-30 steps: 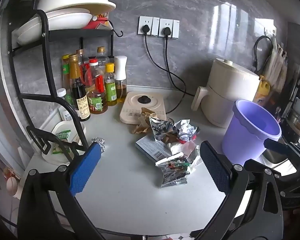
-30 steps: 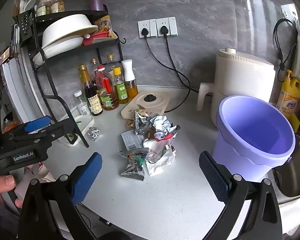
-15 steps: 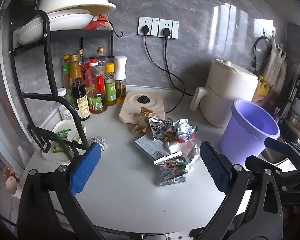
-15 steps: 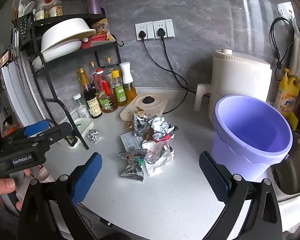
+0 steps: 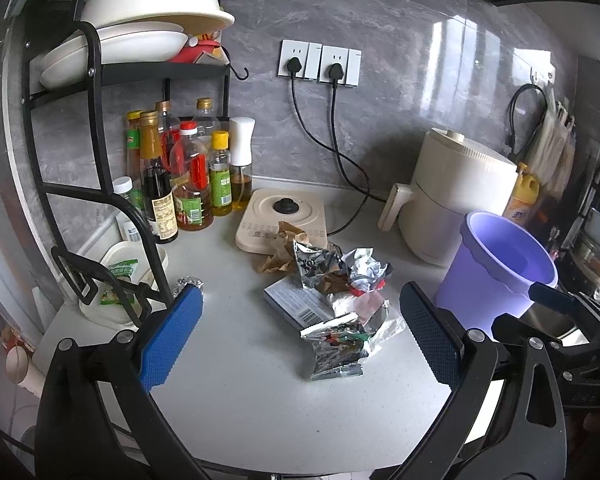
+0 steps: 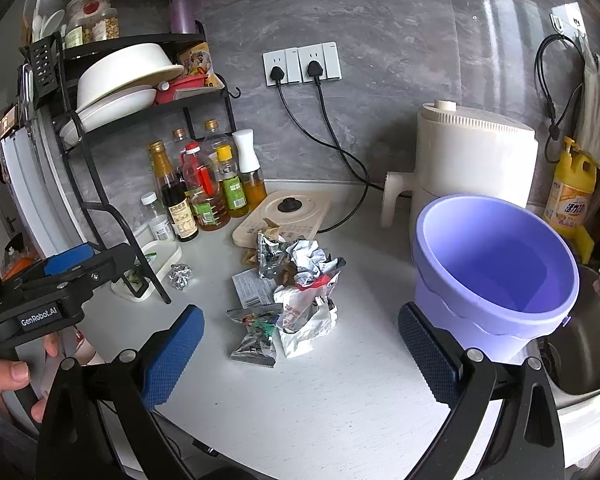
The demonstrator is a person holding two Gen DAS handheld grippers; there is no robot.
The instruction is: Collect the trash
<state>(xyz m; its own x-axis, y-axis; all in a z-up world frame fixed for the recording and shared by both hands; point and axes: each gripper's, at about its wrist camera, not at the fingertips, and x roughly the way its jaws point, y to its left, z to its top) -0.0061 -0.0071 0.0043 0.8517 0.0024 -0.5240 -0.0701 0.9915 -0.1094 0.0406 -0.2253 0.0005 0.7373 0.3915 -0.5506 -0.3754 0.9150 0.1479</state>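
Counter (image 6: pixel 340 392): white, bears everything below.
Bucket (image 6: pixel 496 276): purple, upright, apparently empty, right of the trash.
Trash pile (image 6: pixel 292 288): wrappers heaped mid-counter.
Foil ball (image 6: pixel 180 276): apart, left.
Left gripper (image 5: pixel 300 336): spread wide, holding nothing.
Right gripper (image 6: pixel 300 348): likewise.

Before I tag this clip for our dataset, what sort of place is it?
Most likely a home kitchen counter. A black rack holds stacked dishes, with oil and sauce bottles beneath it; a sink sits at the right, and dish soap stands by the wall.
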